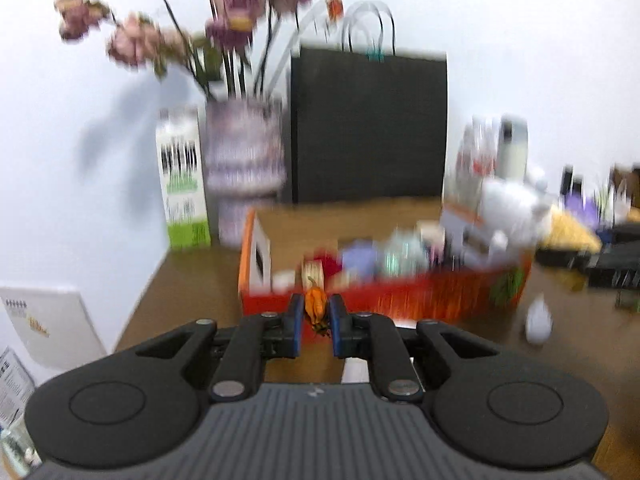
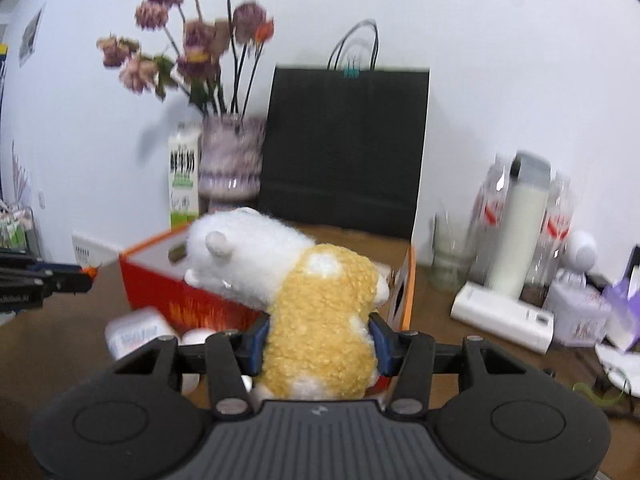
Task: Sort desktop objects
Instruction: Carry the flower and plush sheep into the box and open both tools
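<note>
My left gripper (image 1: 315,316) is shut on a small dried orange flower (image 1: 316,309), held just in front of the orange box (image 1: 400,300), which holds several small items. My right gripper (image 2: 320,338) is shut on a white and yellow plush toy (image 2: 320,312), held over the near wall of the same orange box (image 2: 192,300). The plush (image 1: 508,204) also shows at the box's right end in the left wrist view. The left gripper's tip with the orange flower (image 2: 91,271) shows at the left edge of the right wrist view.
A vase of dried flowers (image 1: 244,168), a milk carton (image 1: 182,184) and a black paper bag (image 1: 368,124) stand at the back by the wall. Bottles (image 2: 520,232), a glass (image 2: 448,260), a white flat box (image 2: 500,316) and small packs crowd the right. A white packet (image 2: 136,334) lies left of my right gripper.
</note>
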`<action>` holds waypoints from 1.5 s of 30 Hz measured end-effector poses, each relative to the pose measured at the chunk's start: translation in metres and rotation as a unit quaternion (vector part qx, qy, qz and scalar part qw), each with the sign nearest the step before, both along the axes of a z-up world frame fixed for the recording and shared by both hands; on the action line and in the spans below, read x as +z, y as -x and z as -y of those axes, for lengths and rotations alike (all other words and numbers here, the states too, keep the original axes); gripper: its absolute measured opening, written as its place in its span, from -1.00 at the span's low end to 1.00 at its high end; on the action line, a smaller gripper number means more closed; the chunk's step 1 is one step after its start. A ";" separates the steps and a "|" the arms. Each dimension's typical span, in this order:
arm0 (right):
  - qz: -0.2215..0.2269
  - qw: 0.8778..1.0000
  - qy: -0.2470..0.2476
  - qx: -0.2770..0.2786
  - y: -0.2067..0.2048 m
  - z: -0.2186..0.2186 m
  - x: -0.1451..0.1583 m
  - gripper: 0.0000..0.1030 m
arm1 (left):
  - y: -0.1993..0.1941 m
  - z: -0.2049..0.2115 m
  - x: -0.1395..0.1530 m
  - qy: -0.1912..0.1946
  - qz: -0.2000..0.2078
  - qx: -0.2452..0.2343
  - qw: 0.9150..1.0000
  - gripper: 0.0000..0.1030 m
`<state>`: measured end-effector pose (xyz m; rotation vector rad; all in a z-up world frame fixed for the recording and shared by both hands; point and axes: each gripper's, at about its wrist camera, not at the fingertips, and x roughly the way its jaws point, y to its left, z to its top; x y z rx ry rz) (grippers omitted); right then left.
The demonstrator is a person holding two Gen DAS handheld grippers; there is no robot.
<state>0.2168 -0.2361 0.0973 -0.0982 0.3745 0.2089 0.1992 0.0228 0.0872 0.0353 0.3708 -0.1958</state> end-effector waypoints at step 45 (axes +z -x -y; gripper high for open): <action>-0.072 0.997 -0.017 -0.029 -0.151 -0.023 -0.033 1.00 | -0.163 0.033 -0.022 0.061 -0.065 0.028 0.996 1.00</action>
